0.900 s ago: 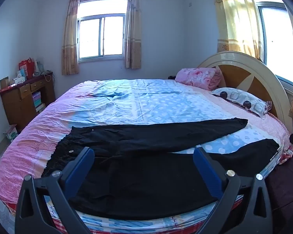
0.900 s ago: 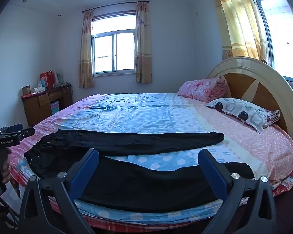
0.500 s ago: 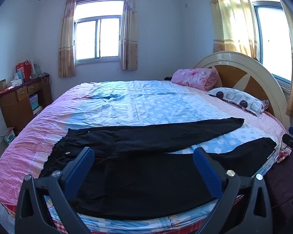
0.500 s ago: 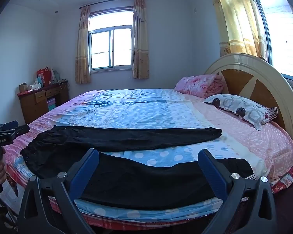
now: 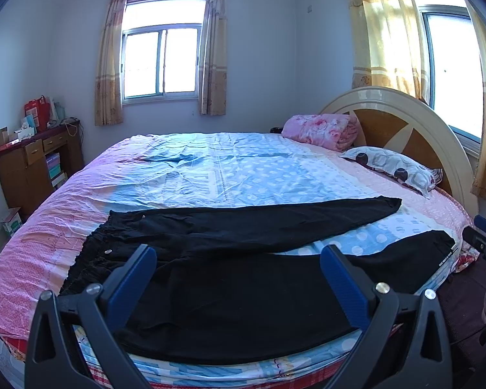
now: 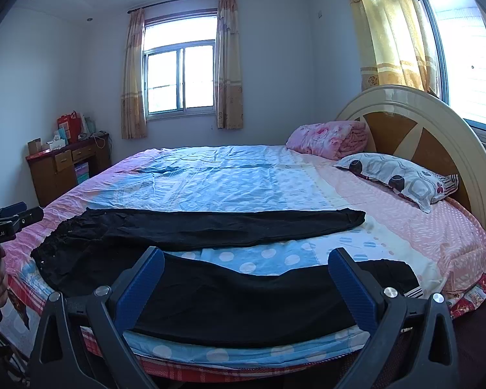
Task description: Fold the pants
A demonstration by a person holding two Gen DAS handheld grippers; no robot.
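L tool: my left tool (image 5: 238, 261) is spread wide w/ nothing between the blue pads, hovering off the near bed edge, tilted down a bit.
R tool: my right tool (image 6: 246, 264) is just as wide, nothing gripped, also short of the bed edge.
Pants vs L tool: black pants (image 5: 230, 288) lie flat just ahead of and below the pads; waistband w/ button sits to the left of my left pad.
Pants vs R tool: near leg runs across under both pads (image 6: 350, 280), cuff ends right of the right pad; far leg lies beyond, apart from the near one, blue sheet showing between them.
Pants layout: waist left, legs splayed to the right toward the headboard (image 6: 414, 136).
Bed: pink/blue sheet on the bed (image 5: 217, 171); the pants take up its near strip.
Further out: pillow (image 6: 401, 178) and rolled pink blanket (image 6: 327, 139) by headboard, well apart from the pants.
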